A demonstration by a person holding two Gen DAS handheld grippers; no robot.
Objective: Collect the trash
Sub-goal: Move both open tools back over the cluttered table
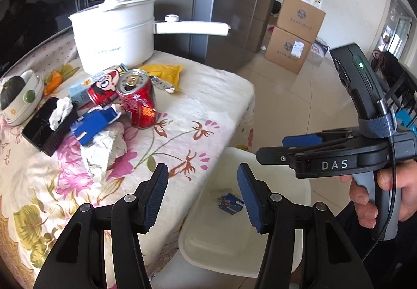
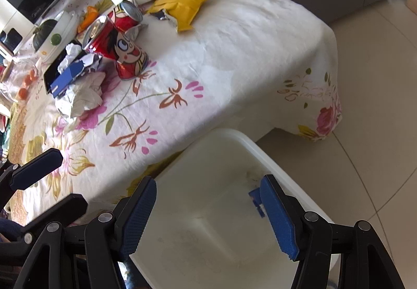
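Trash lies on the flowered tablecloth: an upright red can (image 1: pixel 139 102) (image 2: pixel 122 54), a second red can (image 1: pixel 103 92) on its side, a blue pack (image 1: pixel 93 126), crumpled paper (image 1: pixel 104 151) (image 2: pixel 83 96) and a yellow bag (image 1: pixel 164 72) (image 2: pixel 182 8). A white bin (image 1: pixel 221 237) (image 2: pixel 208 158) stands beside the table, with a crumpled blue wrapper (image 1: pixel 230 204) (image 2: pixel 255 197) lying in it. My left gripper (image 1: pixel 202 174) (image 2: pixel 69 178) hangs open and empty over the table edge and bin. My right gripper (image 2: pixel 208 184) (image 1: pixel 272 148) is open and empty above the bin.
A white pot (image 1: pixel 114 31) with a long handle stands behind the trash. A bowl (image 1: pixel 23 104) holding a dark squash and a black tray (image 1: pixel 49 127) with tissue sit at the left. Cardboard boxes (image 1: pixel 294 36) stand on the tiled floor. A hand (image 1: pixel 385 195) holds the right gripper.
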